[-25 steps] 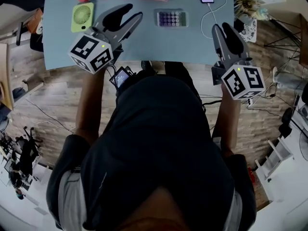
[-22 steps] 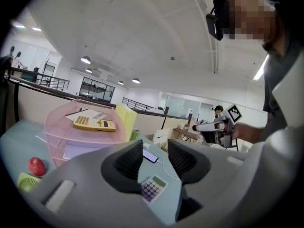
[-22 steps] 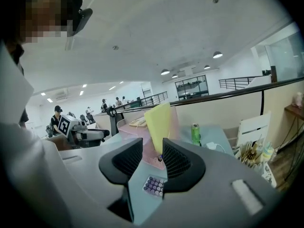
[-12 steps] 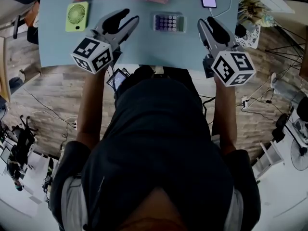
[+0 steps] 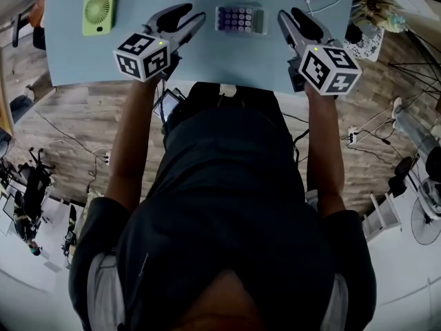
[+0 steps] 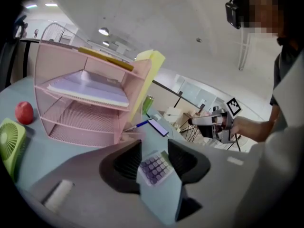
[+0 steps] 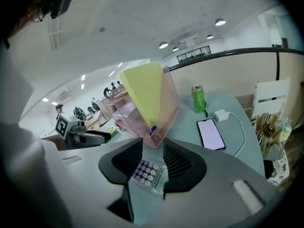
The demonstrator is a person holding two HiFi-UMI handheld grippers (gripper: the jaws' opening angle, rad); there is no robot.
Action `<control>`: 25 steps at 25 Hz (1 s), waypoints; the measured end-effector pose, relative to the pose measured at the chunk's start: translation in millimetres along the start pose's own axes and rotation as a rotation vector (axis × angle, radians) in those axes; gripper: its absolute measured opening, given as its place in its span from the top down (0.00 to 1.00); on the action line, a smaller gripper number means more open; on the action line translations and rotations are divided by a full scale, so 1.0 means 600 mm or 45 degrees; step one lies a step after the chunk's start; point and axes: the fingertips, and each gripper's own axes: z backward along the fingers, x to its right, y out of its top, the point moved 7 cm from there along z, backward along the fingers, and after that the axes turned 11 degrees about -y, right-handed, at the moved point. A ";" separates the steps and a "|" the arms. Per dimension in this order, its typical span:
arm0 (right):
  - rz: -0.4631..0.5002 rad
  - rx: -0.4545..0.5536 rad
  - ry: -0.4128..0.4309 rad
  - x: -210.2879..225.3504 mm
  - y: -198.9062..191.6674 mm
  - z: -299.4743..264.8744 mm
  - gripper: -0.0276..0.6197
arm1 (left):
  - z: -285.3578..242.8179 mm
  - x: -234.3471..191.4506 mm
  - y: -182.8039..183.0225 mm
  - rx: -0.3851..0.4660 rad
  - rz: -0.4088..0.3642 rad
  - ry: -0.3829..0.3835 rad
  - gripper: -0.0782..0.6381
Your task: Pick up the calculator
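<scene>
Fingers [image 6: 124, 161] of our left gripper [image 5: 194, 14] and right gripper [image 5: 289, 15] stand apart, holding nothing. We see the calculator [image 5: 240, 20] lying between them on the counter [image 5: 207, 61], its long axis left-right, about equally near each.

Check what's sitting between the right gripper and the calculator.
Nothing: in the head view only bare table separates the right gripper from the calculator. The right gripper view shows the same, jaws apart.

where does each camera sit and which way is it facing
Head view: on the head, looking steeply down at the table; torso, arms, left gripper, right gripper show.
Left gripper view: rides that gripper, faces the calculator; open jaws show.
Right gripper view: rides that gripper, faces the calculator; open jaws show.
Shared: the calculator.
</scene>
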 end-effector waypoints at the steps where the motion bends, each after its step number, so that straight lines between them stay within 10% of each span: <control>1: -0.003 -0.018 0.002 0.004 -0.007 -0.009 0.77 | -0.009 -0.007 -0.008 -0.015 0.015 0.002 0.59; 25: -0.076 -0.407 0.073 0.046 -0.163 -0.167 0.76 | -0.119 -0.080 -0.137 -0.242 0.234 -0.027 0.58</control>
